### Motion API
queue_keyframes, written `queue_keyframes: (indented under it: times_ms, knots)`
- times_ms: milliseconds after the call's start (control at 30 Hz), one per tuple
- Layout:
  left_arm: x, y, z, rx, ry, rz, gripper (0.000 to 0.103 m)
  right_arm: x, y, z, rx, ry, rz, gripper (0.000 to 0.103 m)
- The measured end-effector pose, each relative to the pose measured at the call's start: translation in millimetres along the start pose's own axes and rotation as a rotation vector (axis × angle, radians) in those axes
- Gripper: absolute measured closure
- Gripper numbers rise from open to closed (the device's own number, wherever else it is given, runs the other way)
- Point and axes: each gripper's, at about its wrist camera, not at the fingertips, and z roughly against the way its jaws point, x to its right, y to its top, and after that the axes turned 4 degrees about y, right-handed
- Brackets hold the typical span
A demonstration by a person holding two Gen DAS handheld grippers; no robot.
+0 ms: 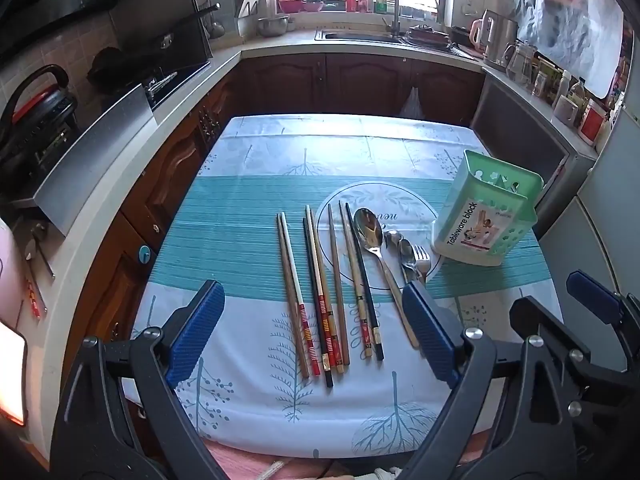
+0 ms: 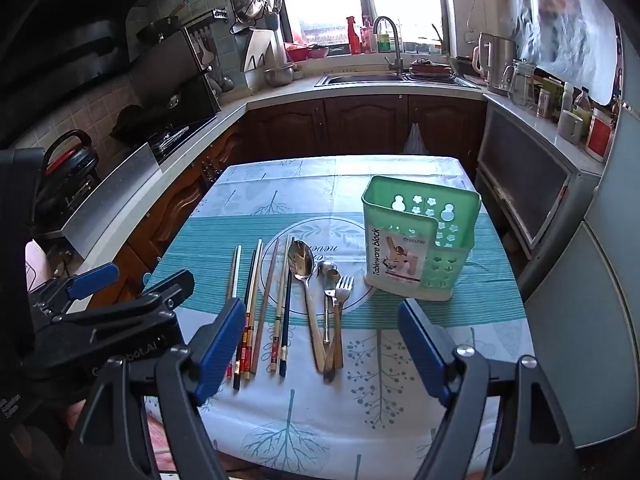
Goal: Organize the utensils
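Several chopsticks [image 1: 320, 292] lie side by side on the tablecloth [image 1: 240, 240]. To their right lie a large steel spoon [image 1: 370, 232], a smaller spoon [image 1: 406, 254] and a fork [image 1: 422, 258]. A green utensil holder [image 1: 488, 216] labelled "Tableware block" stands upright at the right, nothing inside that I can see. My left gripper [image 1: 316, 332] hovers open above the near ends of the chopsticks, holding nothing. My right gripper [image 2: 320, 344] is open too, above the handles of the spoons [image 2: 304, 264] and fork [image 2: 344, 286], with the holder [image 2: 416, 236] just beyond it.
The table's near edge [image 1: 320, 452] is right below me. Kitchen counters ring the table: a stove and kettle [image 1: 36, 120] at left, a sink [image 1: 360, 34] at the back, jars and a jug [image 1: 520, 60] at right. Bare cloth [image 2: 340, 176] lies behind the utensils.
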Motion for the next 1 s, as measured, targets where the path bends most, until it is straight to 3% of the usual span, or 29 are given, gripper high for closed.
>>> queue_keyframes:
  times_ms: [1000]
  knots:
    - [-7.5,2.6,2.6,-0.012,0.0,0.002,0.014,-3.5,-1.5,0.2,-0.014,0.012,-0.009,0.024]
